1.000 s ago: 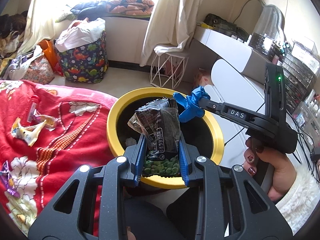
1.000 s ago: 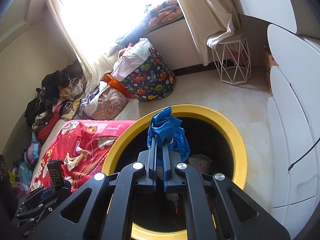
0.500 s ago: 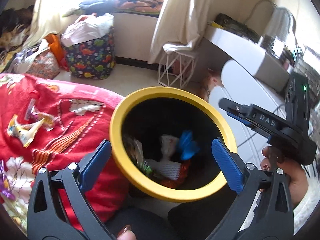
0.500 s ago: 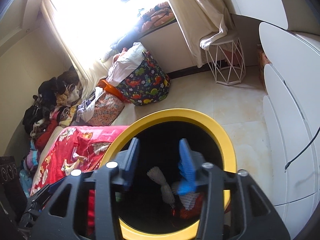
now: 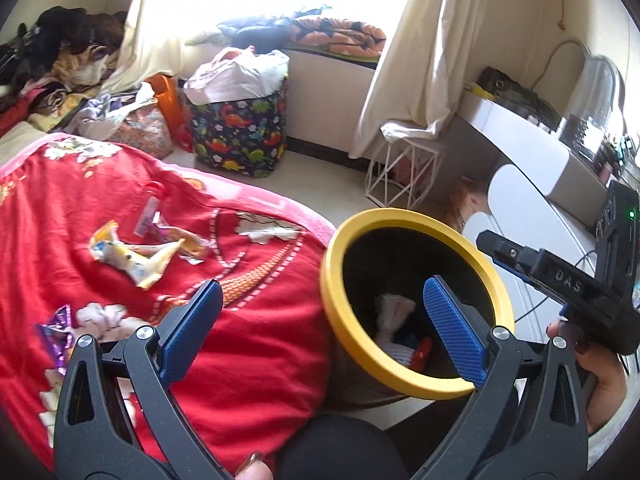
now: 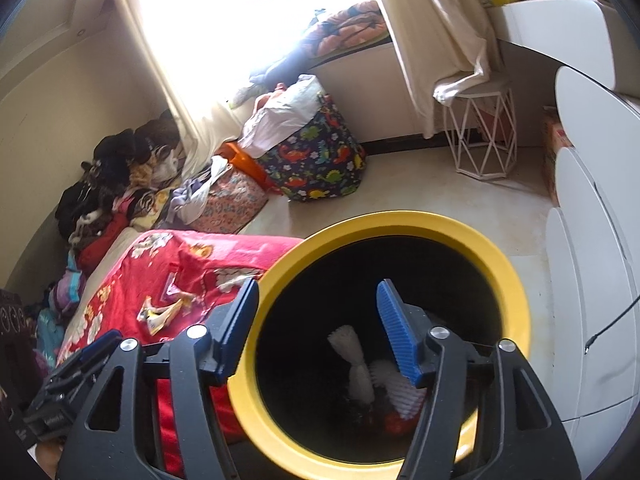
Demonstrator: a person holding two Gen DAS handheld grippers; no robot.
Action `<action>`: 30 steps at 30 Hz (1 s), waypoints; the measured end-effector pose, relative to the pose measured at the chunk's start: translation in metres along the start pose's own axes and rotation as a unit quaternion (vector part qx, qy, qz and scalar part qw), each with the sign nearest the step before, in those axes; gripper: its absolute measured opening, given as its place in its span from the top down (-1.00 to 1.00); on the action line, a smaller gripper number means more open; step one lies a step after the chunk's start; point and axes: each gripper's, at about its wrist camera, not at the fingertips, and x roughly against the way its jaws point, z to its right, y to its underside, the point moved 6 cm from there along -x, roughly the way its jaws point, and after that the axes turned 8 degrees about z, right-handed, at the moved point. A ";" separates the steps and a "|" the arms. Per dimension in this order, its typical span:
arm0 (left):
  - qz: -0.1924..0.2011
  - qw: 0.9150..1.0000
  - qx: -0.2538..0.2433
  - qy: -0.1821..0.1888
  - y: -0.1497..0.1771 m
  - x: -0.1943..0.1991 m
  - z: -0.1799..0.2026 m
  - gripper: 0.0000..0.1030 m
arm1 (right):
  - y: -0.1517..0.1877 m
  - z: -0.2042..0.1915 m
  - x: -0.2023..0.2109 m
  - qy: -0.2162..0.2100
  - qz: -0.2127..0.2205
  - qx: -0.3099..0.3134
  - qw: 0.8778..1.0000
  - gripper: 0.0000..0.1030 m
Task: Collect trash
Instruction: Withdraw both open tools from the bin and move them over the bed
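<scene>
Beside the red flowered blanket (image 5: 240,340) stands the round yellow-rimmed black bin (image 5: 404,384), with white, blue and red scraps of trash (image 6: 360,364) at its bottom. Both grippers are empty: the left gripper (image 5: 320,332) spread wide, the right gripper (image 6: 316,328) still opening above the bin. Crumpled yellow-and-white wrappers (image 5: 136,256) lie on the blanket.

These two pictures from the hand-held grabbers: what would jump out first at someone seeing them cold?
Probably the yellow-rimmed bin on the floor in the middle, dark inside with white and red scraps at the bottom. Beside it lies the bright red blanket, with crumpled yellow wrappers scattered on top. Then the blue-padded left gripper and right gripper near the bin, both empty, the right one's jaws opening.
</scene>
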 end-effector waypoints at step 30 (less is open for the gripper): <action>0.009 0.984 0.096 -0.151 0.015 0.043 -0.159 -0.80 | 0.026 -0.146 -0.071 -0.099 -0.067 0.087 0.989 -0.40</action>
